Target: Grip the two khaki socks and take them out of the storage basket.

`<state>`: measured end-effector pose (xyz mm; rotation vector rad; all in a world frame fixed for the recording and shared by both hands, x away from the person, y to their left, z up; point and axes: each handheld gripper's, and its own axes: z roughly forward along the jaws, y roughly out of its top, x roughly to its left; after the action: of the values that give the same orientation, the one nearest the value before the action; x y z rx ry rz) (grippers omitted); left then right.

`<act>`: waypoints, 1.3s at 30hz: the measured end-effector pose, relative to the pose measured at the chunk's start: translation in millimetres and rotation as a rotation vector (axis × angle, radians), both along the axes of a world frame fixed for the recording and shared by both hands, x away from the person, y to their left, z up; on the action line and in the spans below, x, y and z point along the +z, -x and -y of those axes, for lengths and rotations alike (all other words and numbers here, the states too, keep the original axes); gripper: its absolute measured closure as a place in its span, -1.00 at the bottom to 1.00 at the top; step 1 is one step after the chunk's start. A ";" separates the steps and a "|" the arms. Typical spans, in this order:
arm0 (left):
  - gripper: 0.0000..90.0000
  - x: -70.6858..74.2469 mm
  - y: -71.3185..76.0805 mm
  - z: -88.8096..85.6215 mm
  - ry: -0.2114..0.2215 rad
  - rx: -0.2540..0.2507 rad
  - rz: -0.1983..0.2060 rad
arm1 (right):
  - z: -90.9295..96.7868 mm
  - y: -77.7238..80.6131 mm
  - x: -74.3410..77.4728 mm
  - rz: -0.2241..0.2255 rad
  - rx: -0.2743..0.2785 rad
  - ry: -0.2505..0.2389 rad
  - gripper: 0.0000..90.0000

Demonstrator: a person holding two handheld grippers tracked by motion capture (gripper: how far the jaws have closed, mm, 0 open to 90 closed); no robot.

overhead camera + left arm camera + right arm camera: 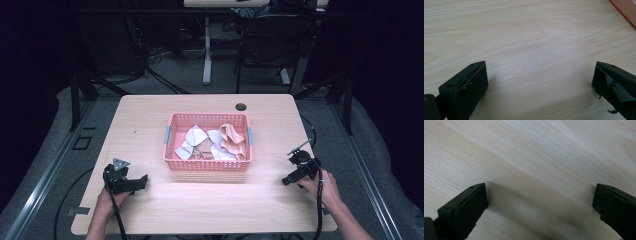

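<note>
Left gripper (142, 181) and right gripper (286, 180): jaws wide apart, nothing held, resting low on the table (150, 125) at either near corner of the pink basket (208, 163), cloths (212, 142) heaped inside, roughly equally near both.

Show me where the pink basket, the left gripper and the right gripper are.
pink basket (207, 165): high view, front wall.
left gripper (143, 180): high view, between its open fingertips.
right gripper (285, 180): high view, between its open fingertips.
</note>
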<state>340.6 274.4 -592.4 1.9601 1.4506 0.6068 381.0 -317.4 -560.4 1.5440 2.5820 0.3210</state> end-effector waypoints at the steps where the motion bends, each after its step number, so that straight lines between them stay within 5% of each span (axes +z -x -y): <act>1: -0.99 0.0 -0.1 -0.1 0.000 0.000 0.000 | 0.0 0.0 0.0 0.000 0.000 0.000 -1.00; 16: -0.99 0.0 -0.2 0.0 -0.001 -0.001 0.000 | 2.2 -0.9 4.2 -0.001 -0.008 0.022 -1.00; 24: -0.99 0.0 0.1 0.2 0.000 0.001 0.000 | 6.5 1.7 17.8 0.030 -0.046 -0.056 -0.99; 28: -0.99 0.0 0.2 0.2 0.000 0.003 0.000 | 5.6 0.1 25.0 -0.003 -0.014 -0.038 -0.98; 35: -0.99 0.0 0.5 0.3 0.000 0.007 0.000 | -3.6 2.3 36.1 0.025 -0.007 -0.065 -0.98; 39: -0.99 0.0 0.6 0.4 0.001 0.009 -0.001 | -9.9 1.2 44.3 0.020 0.035 -0.040 -0.98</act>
<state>339.9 274.0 -592.5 1.9543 1.4612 0.6090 379.8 -307.5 -516.1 1.5025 2.6053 0.3920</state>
